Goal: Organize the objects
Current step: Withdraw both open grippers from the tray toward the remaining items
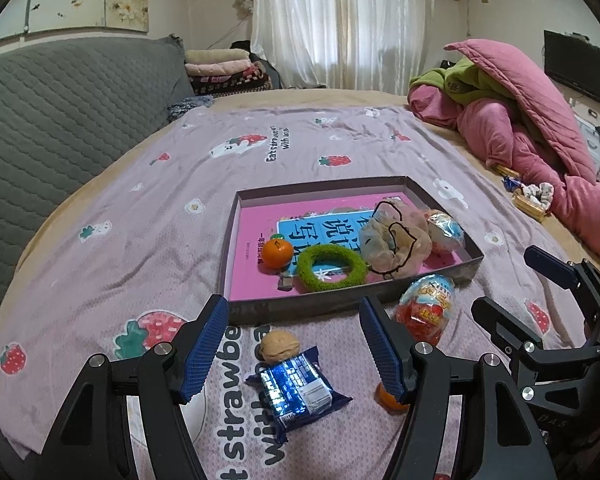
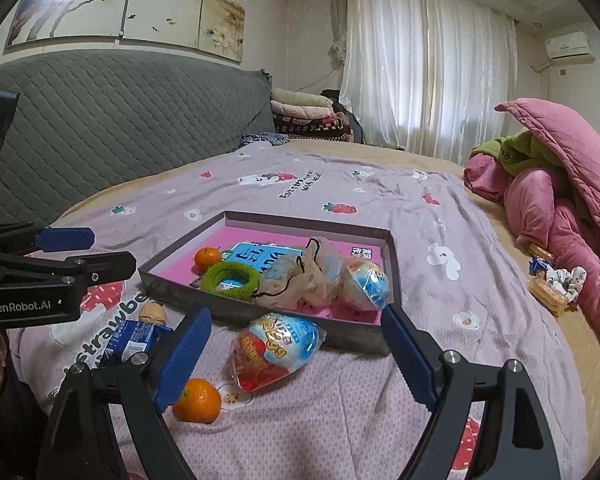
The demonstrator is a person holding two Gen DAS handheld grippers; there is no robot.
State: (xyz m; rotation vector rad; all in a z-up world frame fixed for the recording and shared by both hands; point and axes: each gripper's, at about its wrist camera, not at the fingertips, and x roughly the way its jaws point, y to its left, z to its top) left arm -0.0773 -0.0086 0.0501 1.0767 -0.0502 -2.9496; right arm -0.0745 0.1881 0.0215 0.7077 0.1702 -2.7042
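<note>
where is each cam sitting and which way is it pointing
Left wrist: on the left gripper, low over the bedspread, facing the box, with the walnut and blue snack pack between its open fingers; the right gripper shows at right.
Right wrist: on the right gripper, facing the same box from further right, over the toy egg and orange; the left gripper shows at left.
Shared: box, egg, orange, walnut, snack pack.
</note>
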